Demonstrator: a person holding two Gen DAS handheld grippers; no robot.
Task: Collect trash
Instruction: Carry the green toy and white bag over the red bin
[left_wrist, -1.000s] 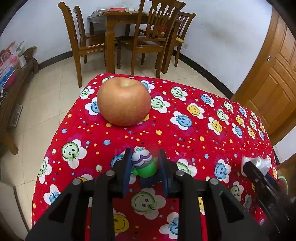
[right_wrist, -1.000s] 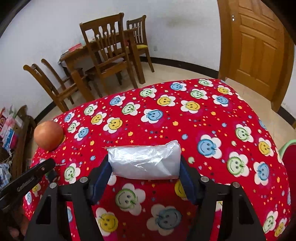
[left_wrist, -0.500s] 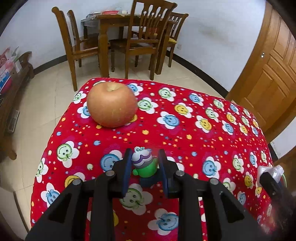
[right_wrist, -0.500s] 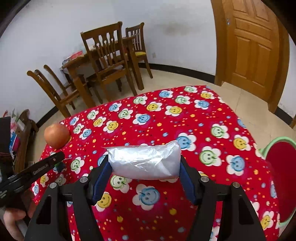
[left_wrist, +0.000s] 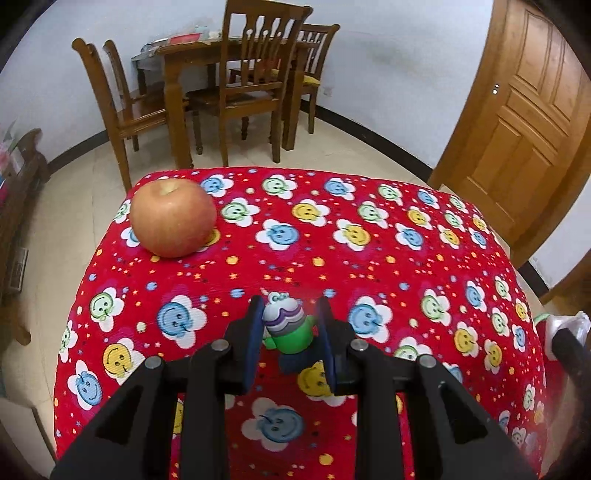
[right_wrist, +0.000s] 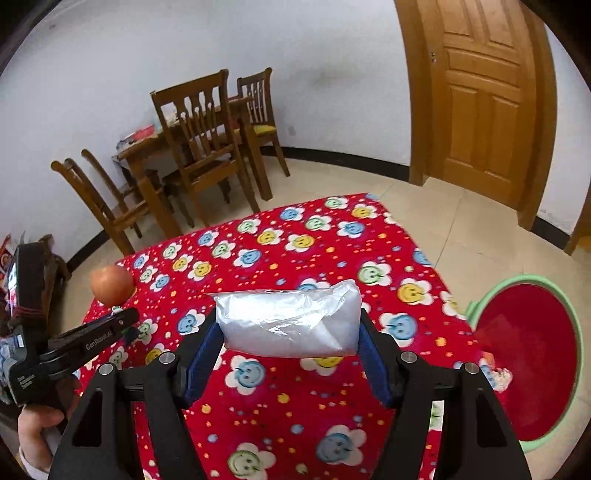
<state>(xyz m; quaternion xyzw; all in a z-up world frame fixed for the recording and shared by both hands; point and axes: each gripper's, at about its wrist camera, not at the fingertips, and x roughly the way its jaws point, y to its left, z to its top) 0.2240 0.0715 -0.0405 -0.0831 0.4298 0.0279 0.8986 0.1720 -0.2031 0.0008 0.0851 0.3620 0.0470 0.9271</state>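
My left gripper (left_wrist: 290, 328) is shut on a small toy figure (left_wrist: 286, 326) with a purple-striped head and green body, held above the red smiley-print tablecloth (left_wrist: 369, 266). My right gripper (right_wrist: 291, 332) is shut on a clear plastic packet (right_wrist: 291, 319) of white stuff, lifted over the same cloth (right_wrist: 280, 251). An apple (left_wrist: 173, 218) rests on the cloth's far left corner, apple (right_wrist: 112, 285) also showing in the right wrist view. The left gripper (right_wrist: 127, 325) appears at that view's left edge, held by a hand (right_wrist: 37, 432).
A round red basin with a green rim (right_wrist: 532, 354) sits on the floor to the right of the table. A wooden dining table (left_wrist: 192, 48) and chairs (left_wrist: 251, 88) stand beyond, a wooden door (left_wrist: 524, 122) at the right. Tiled floor surrounds the table.
Both grippers have risen and pulled back with their loads. The red basin came into the right wrist view. The apple looks smaller and farther away.
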